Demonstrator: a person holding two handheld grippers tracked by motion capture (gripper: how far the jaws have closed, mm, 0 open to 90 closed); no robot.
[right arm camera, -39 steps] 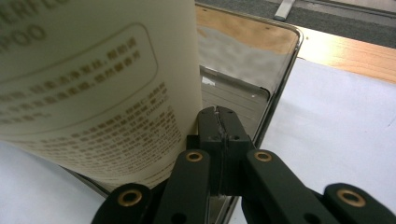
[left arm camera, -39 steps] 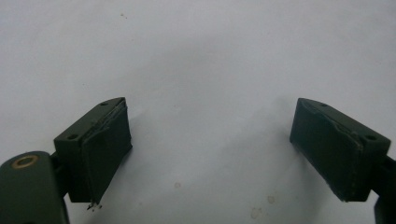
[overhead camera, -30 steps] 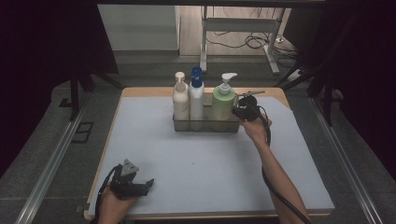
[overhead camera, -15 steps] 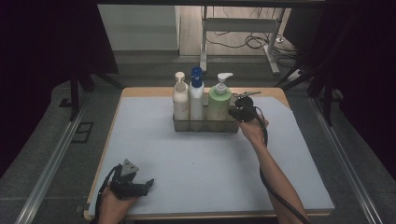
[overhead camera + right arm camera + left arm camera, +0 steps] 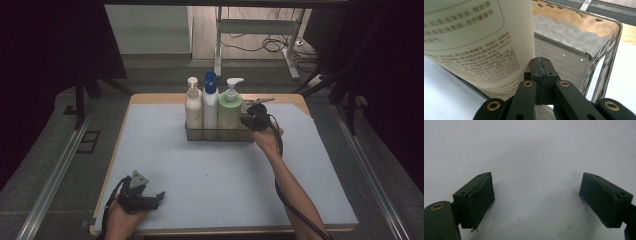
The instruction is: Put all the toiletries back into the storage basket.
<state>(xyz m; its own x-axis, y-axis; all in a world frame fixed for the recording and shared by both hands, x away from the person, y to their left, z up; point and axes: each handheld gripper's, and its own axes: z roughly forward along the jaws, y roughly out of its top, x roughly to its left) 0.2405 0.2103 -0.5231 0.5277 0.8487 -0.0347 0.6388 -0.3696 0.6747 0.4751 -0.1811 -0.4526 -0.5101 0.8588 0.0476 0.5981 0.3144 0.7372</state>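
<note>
The high view looks down on the table (image 5: 220, 180); each claw's view sits close above it.

Looks like a lab or recording studio, not a home; black curtains (image 5: 50, 75) hang on both sides; a lone table (image 5: 320, 165) with a pale blue-grey top stands on grey carpet (image 5: 45, 190); metal rails (image 5: 55, 180) flank it; loose cables (image 5: 250, 46) lie on the floor behind by a metal frame stand (image 5: 255, 25).
</note>
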